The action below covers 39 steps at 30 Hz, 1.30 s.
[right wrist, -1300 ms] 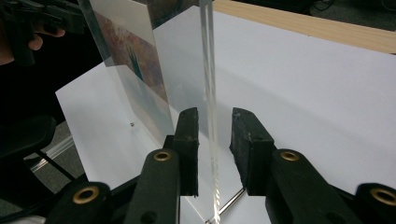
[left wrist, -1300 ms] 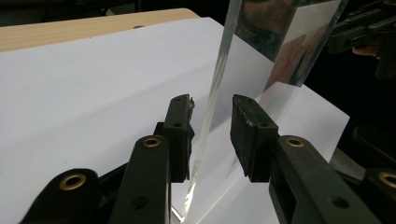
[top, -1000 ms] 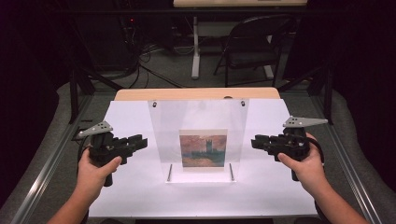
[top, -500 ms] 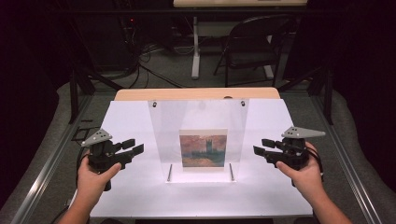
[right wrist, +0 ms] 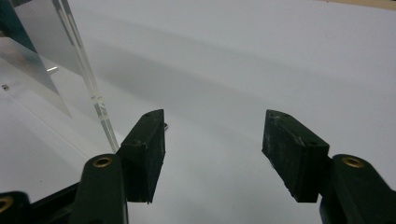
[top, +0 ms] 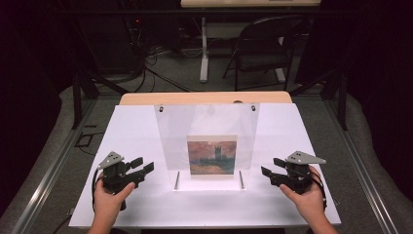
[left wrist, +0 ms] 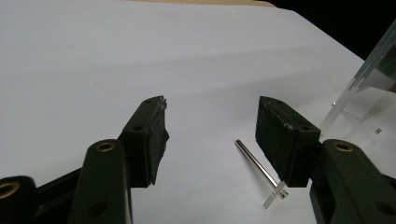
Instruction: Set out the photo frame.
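Clear acrylic frame point(top: 207, 141) with a small painting point(top: 212, 156) stands upright at the table point(top: 136, 131) centre. Left gripper point(top: 142, 166) and right gripper point(top: 271, 167) wait on either side, both wide open and empty. The approach seems in hand; next, each must close in on a frame edge.

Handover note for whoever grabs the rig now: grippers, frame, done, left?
Left gripper: open, holds nothing, left of the acrylic frame.
Right gripper: open, holds nothing, right of the frame.
Frame stands at mid-table, leaning back, with the picture in it; two metal pins at its base.
Done: nothing gripped yet.
Left: probably close in from both sides and take the frame.
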Each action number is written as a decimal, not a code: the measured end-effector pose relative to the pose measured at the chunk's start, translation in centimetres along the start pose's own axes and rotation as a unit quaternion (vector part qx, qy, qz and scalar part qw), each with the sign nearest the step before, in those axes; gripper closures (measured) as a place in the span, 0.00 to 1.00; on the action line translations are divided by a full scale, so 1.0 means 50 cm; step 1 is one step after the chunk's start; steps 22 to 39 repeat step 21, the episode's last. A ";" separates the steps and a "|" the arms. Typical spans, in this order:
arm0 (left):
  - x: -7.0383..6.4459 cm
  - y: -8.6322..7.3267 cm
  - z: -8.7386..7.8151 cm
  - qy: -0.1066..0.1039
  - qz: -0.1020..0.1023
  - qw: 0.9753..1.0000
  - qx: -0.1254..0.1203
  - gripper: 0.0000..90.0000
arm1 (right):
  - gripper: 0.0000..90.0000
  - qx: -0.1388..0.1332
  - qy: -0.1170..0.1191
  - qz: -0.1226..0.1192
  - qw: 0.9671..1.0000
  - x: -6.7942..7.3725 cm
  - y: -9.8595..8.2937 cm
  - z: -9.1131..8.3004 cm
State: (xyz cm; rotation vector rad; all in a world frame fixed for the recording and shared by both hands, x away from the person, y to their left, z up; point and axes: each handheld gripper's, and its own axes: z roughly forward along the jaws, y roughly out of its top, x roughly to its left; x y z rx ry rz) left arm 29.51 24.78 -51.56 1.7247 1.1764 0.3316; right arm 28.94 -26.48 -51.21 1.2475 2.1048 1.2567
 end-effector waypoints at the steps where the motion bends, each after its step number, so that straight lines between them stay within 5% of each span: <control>1: -0.001 -0.005 0.002 0.002 0.002 1.000 -0.002 0.48 | 0.43 -0.003 -0.002 0.000 1.000 0.001 -0.005 0.002; 16: -0.001 -0.042 0.020 0.021 0.015 1.000 0.008 0.45 | 0.42 0.013 -0.008 0.014 1.000 0.004 -0.053 0.032; 39: 0.000 -0.048 0.024 0.026 0.018 0.999 0.018 0.45 | 0.42 0.013 -0.006 0.020 1.000 0.003 -0.056 0.034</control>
